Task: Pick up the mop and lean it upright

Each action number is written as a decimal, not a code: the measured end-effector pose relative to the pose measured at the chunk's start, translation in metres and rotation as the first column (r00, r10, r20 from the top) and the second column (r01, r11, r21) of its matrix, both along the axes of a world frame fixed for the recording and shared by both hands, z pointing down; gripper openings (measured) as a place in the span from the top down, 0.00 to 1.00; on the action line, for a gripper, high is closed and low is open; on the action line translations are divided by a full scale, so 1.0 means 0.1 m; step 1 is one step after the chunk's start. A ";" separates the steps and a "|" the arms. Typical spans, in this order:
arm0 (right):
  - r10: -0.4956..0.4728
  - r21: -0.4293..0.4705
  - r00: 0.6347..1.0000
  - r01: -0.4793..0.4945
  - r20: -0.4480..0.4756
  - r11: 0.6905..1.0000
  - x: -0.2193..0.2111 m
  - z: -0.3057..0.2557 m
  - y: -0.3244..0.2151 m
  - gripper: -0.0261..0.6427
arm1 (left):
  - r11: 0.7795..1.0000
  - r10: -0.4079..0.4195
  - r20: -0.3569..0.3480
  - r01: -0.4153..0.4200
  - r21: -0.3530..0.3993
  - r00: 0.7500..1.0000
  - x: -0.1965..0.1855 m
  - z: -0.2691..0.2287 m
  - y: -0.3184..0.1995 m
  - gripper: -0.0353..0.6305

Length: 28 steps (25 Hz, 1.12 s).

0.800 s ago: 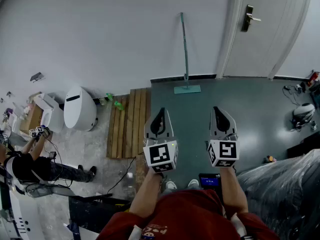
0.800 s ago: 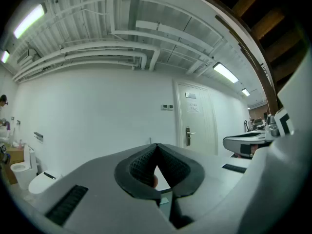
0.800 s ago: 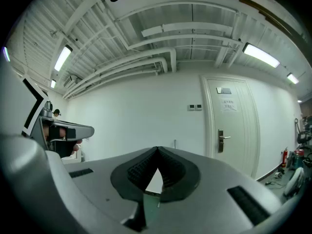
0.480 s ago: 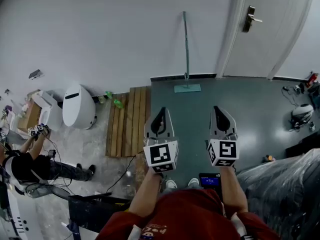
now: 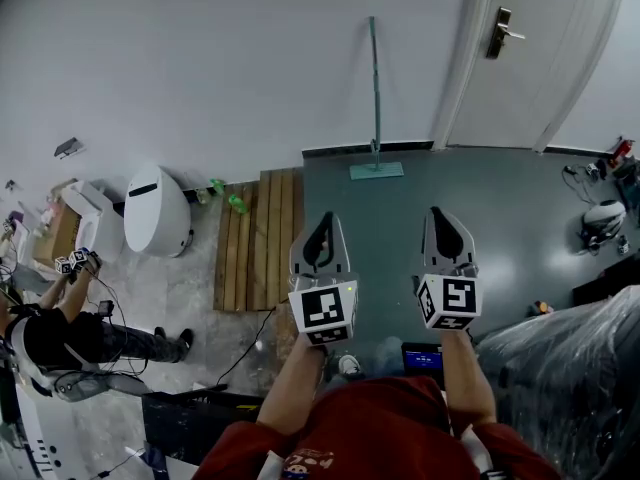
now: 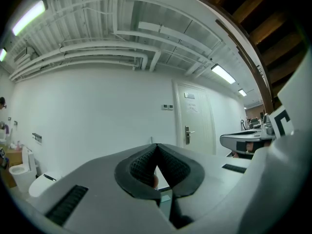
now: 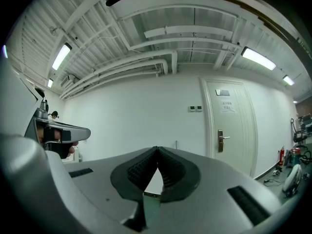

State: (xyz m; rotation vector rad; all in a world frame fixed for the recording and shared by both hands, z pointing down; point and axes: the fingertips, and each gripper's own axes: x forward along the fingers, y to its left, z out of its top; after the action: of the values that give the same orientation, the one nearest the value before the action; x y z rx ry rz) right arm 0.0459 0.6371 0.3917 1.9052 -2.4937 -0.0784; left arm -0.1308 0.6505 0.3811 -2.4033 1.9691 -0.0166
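The mop (image 5: 375, 98) is seen as a slim, straight pale-green handle on a flat, rectangular teal head. It is stood upright against the smooth white wall (image 5: 200, 58), with its head set on the matte grey-green floor (image 5: 520, 238) just by the dark skirting.

The left gripper (image 5: 322, 220) and the right gripper (image 5: 438, 213) are held level and side by side, each grey and smooth-shelled with ribbed black pads. On both, the jaws are pressed together at the tips and nothing is pinched between them. The mop is found at about 1 o'clock from the left gripper and at 11 o'clock from the right, well apart from both and untouched.

Bare floor is left open between the grippers and the mop. At 9 o'clock of that strip a pallet of rough wooden slats (image 5: 258, 238) is laid, and past it a rounded, glossy white unit (image 5: 158, 213) is stood. A panelled white door (image 5: 520, 58) with a metal lever is set at 2 o'clock. At 4 o'clock the room is bounded by a bulk wrapped in crinkled clear plastic (image 5: 570, 388), and at 8 o'clock by a seated person (image 5: 60, 333).
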 end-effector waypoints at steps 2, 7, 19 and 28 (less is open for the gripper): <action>0.000 -0.003 1.000 0.000 0.000 1.000 -0.05 0.02 -0.01 0.93 | 1.000 -0.005 -0.007 0.005 -0.007 1.000 -0.07 0.03 -0.01 0.93; 0.001 -0.005 1.000 -0.001 0.007 1.000 -0.09 0.08 -0.19 0.93 | 1.000 -0.007 -0.004 0.007 -0.010 1.000 -0.12 0.09 -0.17 0.93; -0.006 -0.007 1.000 0.006 0.030 1.000 0.39 0.12 -1.46 0.93 | 1.000 0.004 0.019 -0.004 -0.013 1.000 0.46 0.04 -1.42 0.93; -0.020 -0.003 0.998 0.020 0.053 1.000 0.79 0.07 -2.30 0.93 | 1.000 -0.020 0.018 0.021 -0.019 1.000 0.87 -0.02 -2.24 0.93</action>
State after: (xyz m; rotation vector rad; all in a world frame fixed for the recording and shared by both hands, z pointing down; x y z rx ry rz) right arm 0.1247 0.4076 0.3985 1.9067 -2.5448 -0.0243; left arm -0.0440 0.4268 0.3788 -2.3862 1.9954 -0.0579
